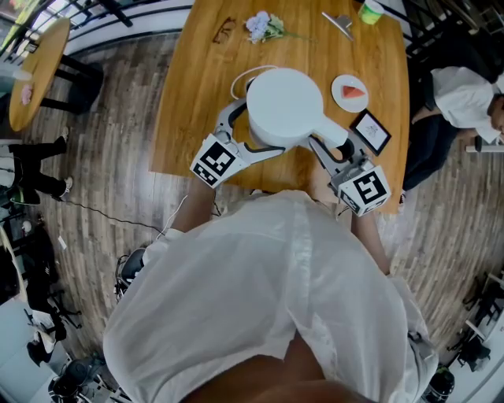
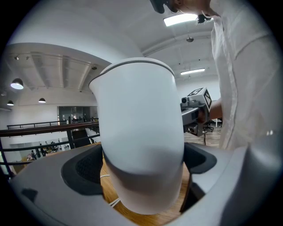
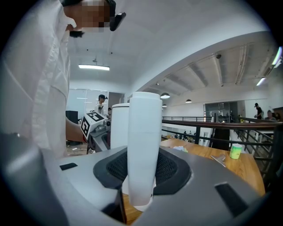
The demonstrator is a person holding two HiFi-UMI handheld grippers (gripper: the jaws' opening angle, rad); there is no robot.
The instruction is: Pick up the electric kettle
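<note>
The white electric kettle (image 1: 283, 106) is held over the wooden table (image 1: 189, 118) between both grippers. My left gripper (image 1: 246, 132) is shut on the kettle's round body (image 2: 141, 132), one dark pad pressing on each side. My right gripper (image 1: 335, 151) is shut on the kettle's upright white handle (image 3: 143, 145), with the body (image 3: 118, 123) behind it. In the left gripper view the kettle's underside hangs above the wood. Its lid is down.
On the table lie a white cord (image 1: 240, 75), a plate with a red slice (image 1: 350, 92), a small black frame (image 1: 370, 131), flowers (image 1: 264, 26), glasses (image 1: 223, 30) and a green cup (image 1: 368, 11). A person (image 1: 465, 94) sits at the right. A round side table (image 1: 39, 71) stands at the left.
</note>
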